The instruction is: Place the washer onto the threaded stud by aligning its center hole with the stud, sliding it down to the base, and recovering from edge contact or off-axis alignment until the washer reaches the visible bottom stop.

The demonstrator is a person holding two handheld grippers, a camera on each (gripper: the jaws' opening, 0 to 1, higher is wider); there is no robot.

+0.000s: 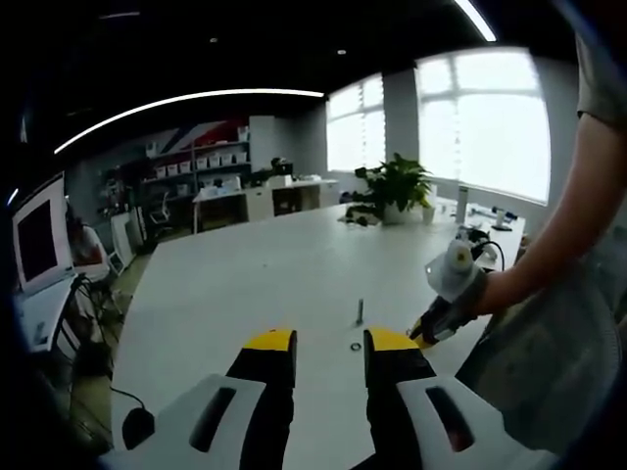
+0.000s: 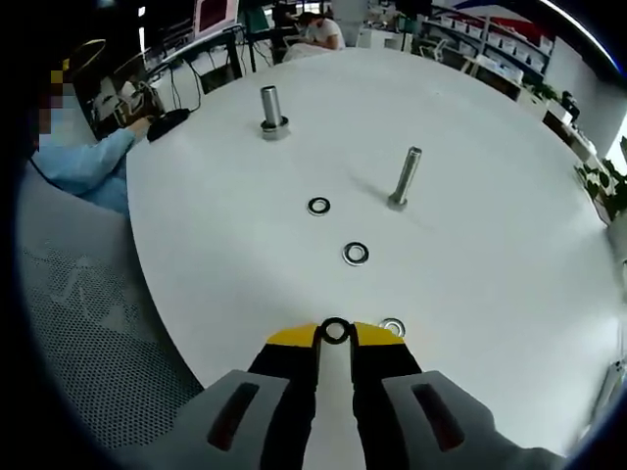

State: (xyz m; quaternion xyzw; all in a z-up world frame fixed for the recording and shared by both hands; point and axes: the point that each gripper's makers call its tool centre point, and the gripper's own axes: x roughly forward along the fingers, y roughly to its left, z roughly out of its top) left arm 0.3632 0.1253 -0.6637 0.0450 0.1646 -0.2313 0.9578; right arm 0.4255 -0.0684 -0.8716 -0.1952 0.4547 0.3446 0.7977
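Looking thru the left gripper view first: my left gripper [image 1: 329, 345] hangs above the near edge of the white table [image 1: 255, 274], jaws apart w/ nothing between them, so it's released. Just past the right jaw tip a small washer on the table [image 1: 355, 347] lies flat, and a bit farther stands a thin threaded stud [image 1: 360, 311], upright, apart from that washer. To the right my right gripper [image 1: 428, 333] comes in, held in my hand [image 1: 470, 294], its yellow tip low near the table; can't tell from here what it grips. A potted plant [image 1: 397, 186] sits at the far right of the table, a monitor [image 1: 41, 235] at the left edge. Right gripper view: my right gripper [image 2: 335, 335] has its jaws drawn close together, clenched on a held washer [image 2: 335, 331] pinched at the yellow tips, ring face-on to the cam. Just right of the tips a near washer [image 2: 393, 326] lies flat on the table [image 2: 490, 225]. Farther out lies a middle washer [image 2: 356, 254], then a far washer [image 2: 318, 206] to its left. The threaded stud [image 2: 405, 178] stands right of that one, bare, leaning in this view, well apart from the held washer. A thicker post [image 2: 270, 110] on a round base stands far left. A person's sleeve [image 2: 93, 162] rests at the table's left edge.
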